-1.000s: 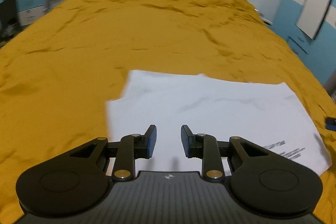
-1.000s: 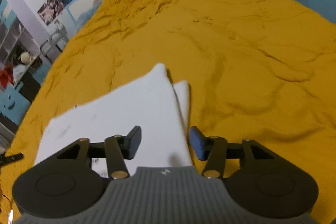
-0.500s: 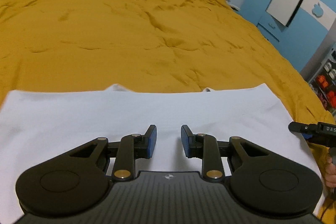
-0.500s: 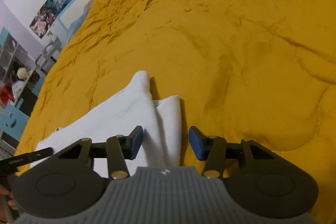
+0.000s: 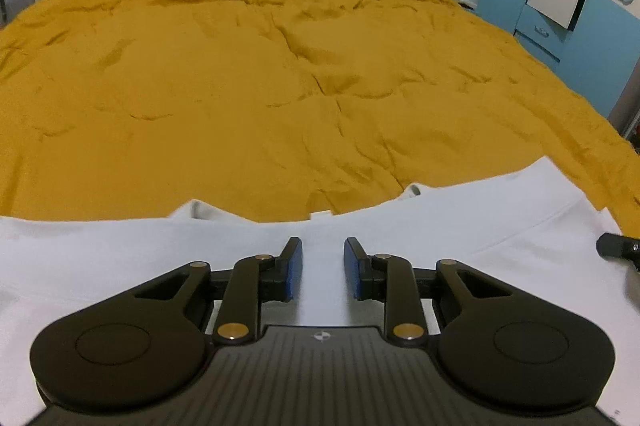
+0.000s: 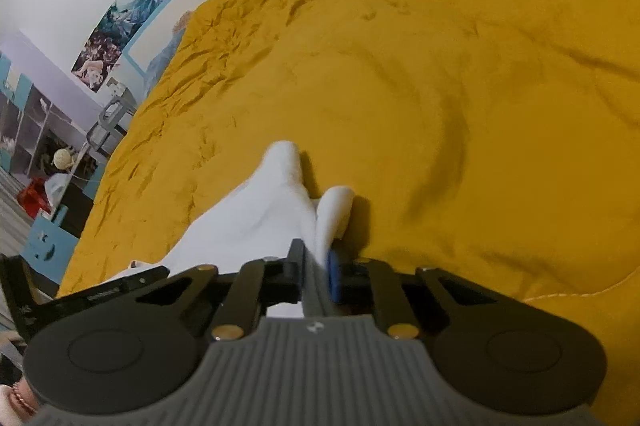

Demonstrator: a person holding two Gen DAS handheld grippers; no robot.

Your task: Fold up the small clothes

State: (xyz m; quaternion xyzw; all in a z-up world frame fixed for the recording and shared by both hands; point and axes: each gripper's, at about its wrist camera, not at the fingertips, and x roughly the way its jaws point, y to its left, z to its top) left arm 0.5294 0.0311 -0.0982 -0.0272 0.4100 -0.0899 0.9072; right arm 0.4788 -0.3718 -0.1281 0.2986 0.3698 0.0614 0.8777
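A white garment (image 5: pixel 200 258) is seen spread flat on the near edge of a bed under a mustard cover (image 5: pixel 280 86). The left tongs (image 5: pixel 323 266) are held just over the cloth, jaws narrowly parted, nothing gripped between them. At the garment's right end, the right tongs (image 6: pixel 316 266) have just been closed and are clamped on a bunched fold of the white fabric, two puffs of which are pushed out ahead.

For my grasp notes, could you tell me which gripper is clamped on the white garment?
The right gripper: it pinches the white garment; the left gripper stays open above it.
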